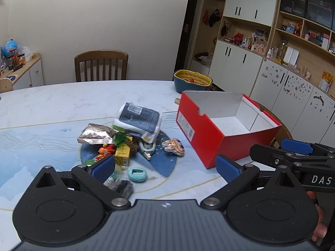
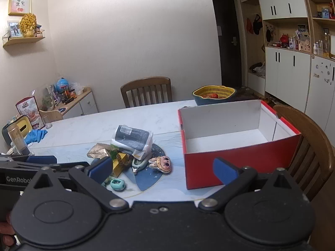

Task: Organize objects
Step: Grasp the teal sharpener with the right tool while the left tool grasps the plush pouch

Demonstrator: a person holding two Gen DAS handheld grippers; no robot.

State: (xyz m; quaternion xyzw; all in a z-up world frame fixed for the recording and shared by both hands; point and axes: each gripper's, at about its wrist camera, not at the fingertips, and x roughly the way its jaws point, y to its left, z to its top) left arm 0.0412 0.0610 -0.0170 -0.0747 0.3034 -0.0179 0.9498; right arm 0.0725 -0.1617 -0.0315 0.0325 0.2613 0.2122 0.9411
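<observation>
**Loose pile at table centre, red box empty beside it**

One red box (image 1: 211, 138) with a white inside stands open at about 3 o'clock of the pile; a label on its end wall is too small to read. The pile holds one dark-printed white packet (image 1: 138, 121), one silver foil pouch (image 1: 96, 136) with unreadable print, one yellow carton (image 1: 122, 155), one teal sharpener-like case (image 1: 137, 174) and one pink plush charm (image 1: 174, 146). All lie on the marble table (image 1: 62, 100).

Left gripper (image 1: 165, 166): blue pads wide apart, nothing between them. Right gripper (image 2: 163, 168): same, holding nothing. Each body shows in the other's view, lettered "DAS" and "GenRobo".

Two wooden chairs, one yellow basket (image 2: 213, 93) at 12 o'clock.
</observation>
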